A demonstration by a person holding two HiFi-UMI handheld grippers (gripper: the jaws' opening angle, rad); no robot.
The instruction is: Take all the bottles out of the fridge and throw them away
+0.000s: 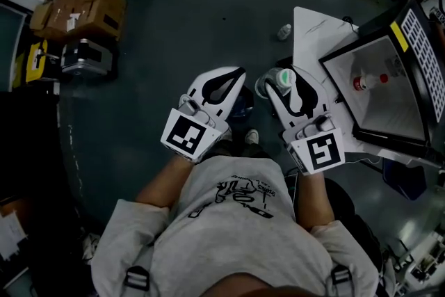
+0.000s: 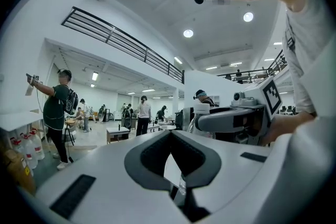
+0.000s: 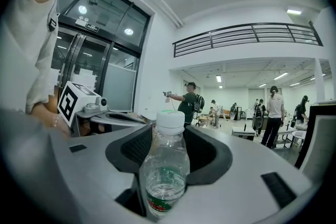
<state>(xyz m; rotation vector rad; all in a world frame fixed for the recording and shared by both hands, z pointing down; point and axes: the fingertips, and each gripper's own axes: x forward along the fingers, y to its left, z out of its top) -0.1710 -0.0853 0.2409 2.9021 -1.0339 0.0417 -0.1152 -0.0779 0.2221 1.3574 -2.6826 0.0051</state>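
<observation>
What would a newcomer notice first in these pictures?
First, the clear bottle with a white cap, clamped upright between the jaws of the right gripper, close in front of its camera. Next, in the head view, the open fridge at the right, with a red-capped bottle inside. The left gripper carries nothing.

Clear bottle [image 3: 165, 170] w/ white cap, green-red label, some water, upright in right claw [image 3: 169, 140].
</observation>
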